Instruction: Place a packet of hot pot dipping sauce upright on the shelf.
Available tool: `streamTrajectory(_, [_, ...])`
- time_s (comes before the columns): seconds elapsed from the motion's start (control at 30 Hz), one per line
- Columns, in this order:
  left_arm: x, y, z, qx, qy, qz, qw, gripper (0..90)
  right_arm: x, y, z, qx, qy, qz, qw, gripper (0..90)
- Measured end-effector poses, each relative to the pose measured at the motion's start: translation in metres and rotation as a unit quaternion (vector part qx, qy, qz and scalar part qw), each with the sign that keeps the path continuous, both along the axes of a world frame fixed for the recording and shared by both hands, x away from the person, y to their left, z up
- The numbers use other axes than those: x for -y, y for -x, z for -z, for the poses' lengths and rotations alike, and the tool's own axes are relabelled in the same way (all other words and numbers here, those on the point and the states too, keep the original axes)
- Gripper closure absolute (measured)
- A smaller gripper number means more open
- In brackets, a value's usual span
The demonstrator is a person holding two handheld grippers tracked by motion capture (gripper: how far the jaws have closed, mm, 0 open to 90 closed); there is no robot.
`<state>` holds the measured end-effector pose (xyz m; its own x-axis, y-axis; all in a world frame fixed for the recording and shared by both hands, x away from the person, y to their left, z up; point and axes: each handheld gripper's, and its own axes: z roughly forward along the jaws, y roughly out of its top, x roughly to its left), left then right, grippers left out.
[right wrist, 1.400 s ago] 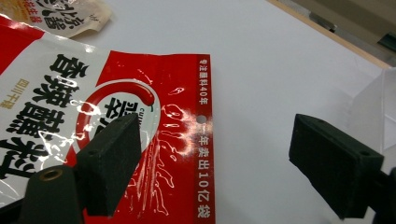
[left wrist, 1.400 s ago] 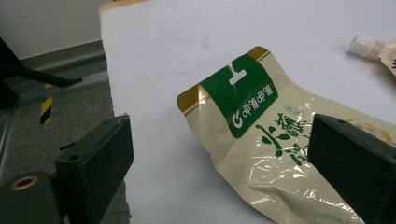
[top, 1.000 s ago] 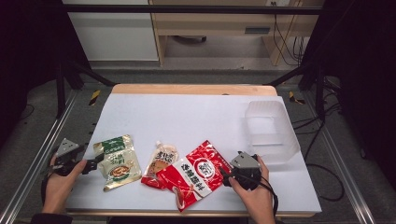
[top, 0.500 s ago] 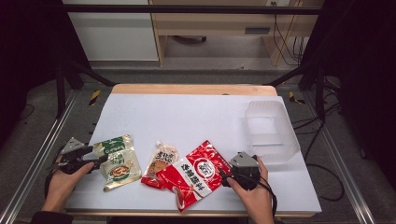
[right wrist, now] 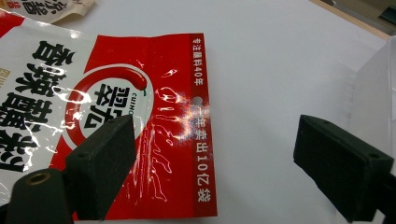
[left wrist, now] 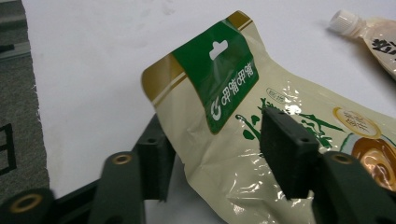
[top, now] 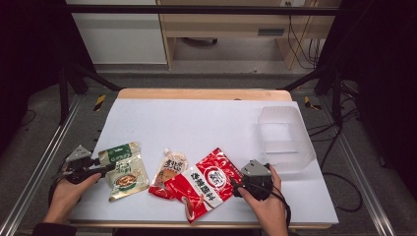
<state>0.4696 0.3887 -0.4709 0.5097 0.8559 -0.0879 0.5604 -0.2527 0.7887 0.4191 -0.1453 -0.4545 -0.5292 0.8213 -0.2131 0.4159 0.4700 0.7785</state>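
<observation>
The left gripper now sits further in over the bench's left edge than a second ago, at the left side of the green-and-cream pouch. Its jaws have just been closing, and the pouch's edge now lies between them, one jaw under it and the other above its printed face; whether the pads press yet is unclear.
</observation>
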Motion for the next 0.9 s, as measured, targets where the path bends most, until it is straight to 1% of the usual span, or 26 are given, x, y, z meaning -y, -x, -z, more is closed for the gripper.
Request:
streamTrajectory(0.03, [0.0,0.001,0.0,0.003,0.001,0.0,1.0,54.0,0.0,0.0,0.0,-0.001,-0.001,0.001,1.0,13.8])
streamTrajectory(0.1, [0.001,0.002,-0.001,0.006,-0.009,-0.001,0.9999,61.9,-0.001,0.001,0.001,-0.001,0.003,0.001,1.0,13.6])
streamTrajectory(0.17, [0.001,0.003,-0.003,0.008,-0.01,0.003,0.9999,67.9,0.0,0.0,0.0,0.003,0.004,0.002,1.0,13.7])
streamTrajectory(0.23, [0.0,0.005,-0.004,0.01,-0.014,0.007,0.9998,76.1,0.0,0.0,-0.001,0.005,0.005,0.001,1.0,13.5])
streamTrajectory(0.33, [0.0,0.007,-0.006,0.013,-0.02,0.004,0.9997,84.2,-0.001,0.001,-0.001,0.005,0.008,0.001,1.0,13.4])
streamTrajectory(0.4, [0.001,0.009,-0.007,0.013,-0.027,0.006,0.9995,86.6,-0.001,0.002,-0.001,0.005,0.012,0.002,0.9999,13.4])
streamTrajectory(0.5, [0.004,0.012,-0.01,0.019,-0.036,0.005,0.9991,88.9,-0.001,0.001,-0.001,0.003,0.016,0.002,0.9999,13.4])
streamTrajectory(0.57, [0.004,0.015,-0.012,0.024,-0.04,0.005,0.9989,89.5,-0.001,0.001,-0.001,0.003,0.016,0.001,0.9999,13.3])
streamTrajectory(0.63, [0.004,0.016,-0.013,0.025,-0.046,0.008,0.9986,89.9,-0.001,0.002,-0.001,0.004,0.021,0.003,0.9998,13.0])
streamTrajectory(0.77, [0.003,0.018,-0.015,0.029,-0.04,0.006,0.9988,90.0,0.0,0.0,0.0,0.003,0.024,0.005,0.9997,12.7])
streamTrajectory(0.8, [0.003,0.019,-0.016,0.03,-0.041,0.009,0.9987,90.0,0.001,0.0,0.0,0.002,0.024,0.005,0.9997,12.6])
streamTrajectory(0.87, [0.004,0.02,-0.018,0.04,-0.037,0.007,0.9985,90.0,0.001,-0.001,0.0,0.001,0.025,0.008,0.9997,12.4])
streamTrajectory(0.9, [0.004,0.021,-0.019,0.041,-0.039,0.008,0.9983,90.0,0.001,-0.001,0.0,0.003,0.027,0.005,0.9996,12.3])
